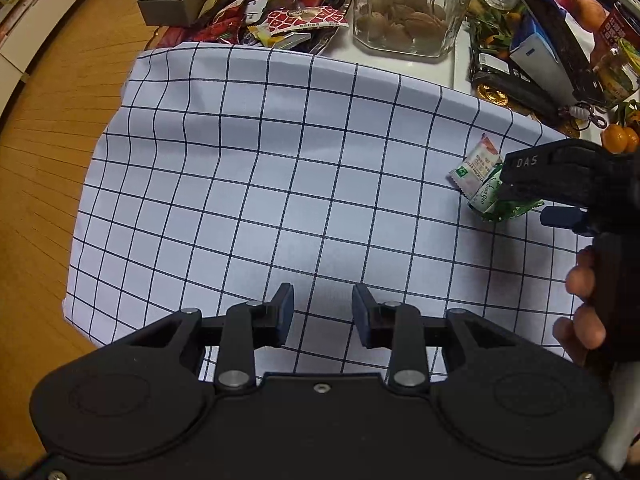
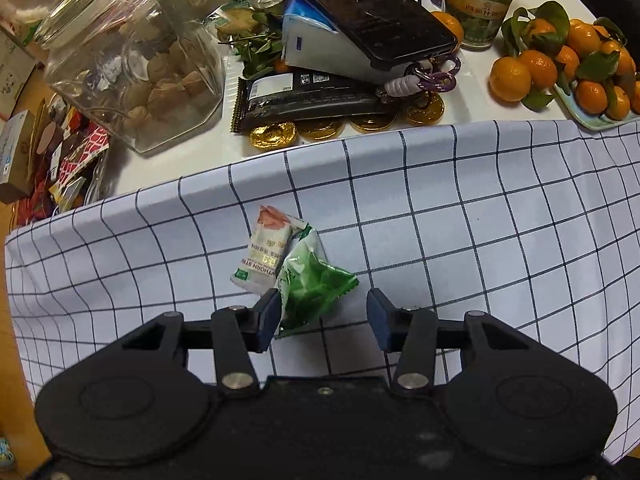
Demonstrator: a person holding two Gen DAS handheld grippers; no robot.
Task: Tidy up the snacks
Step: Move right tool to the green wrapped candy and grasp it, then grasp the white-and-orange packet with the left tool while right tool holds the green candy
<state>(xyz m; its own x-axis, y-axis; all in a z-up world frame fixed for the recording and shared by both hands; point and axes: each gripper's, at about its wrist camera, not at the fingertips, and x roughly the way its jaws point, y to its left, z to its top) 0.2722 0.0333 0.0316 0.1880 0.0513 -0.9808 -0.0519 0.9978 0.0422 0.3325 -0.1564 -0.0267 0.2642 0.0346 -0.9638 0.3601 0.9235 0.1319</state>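
Observation:
A checked cloth (image 1: 248, 184) covers the table. On it lie two small snack packets, one white with orange print (image 2: 266, 252) and one green (image 2: 316, 280), overlapping at one corner. My right gripper (image 2: 323, 304) points down over the green packet with its jaws apart. The packet lies between the pads and touches the left pad only. In the left wrist view the same packets, white (image 1: 474, 168) and green (image 1: 490, 200), sit at the far right under the right gripper (image 1: 532, 196). My left gripper (image 1: 323, 300) hangs open over bare cloth, holding nothing.
Behind the cloth stand a glass jar of walnuts (image 2: 136, 72), a heap of wrapped snacks (image 1: 288, 4), gold foil coins (image 2: 320, 128), a phone on a box (image 2: 360, 4) and tangerines (image 2: 560, 64). Wooden floor (image 1: 40, 160) lies past the cloth's left edge. A person's fingers (image 1: 580, 280) grip the right handle.

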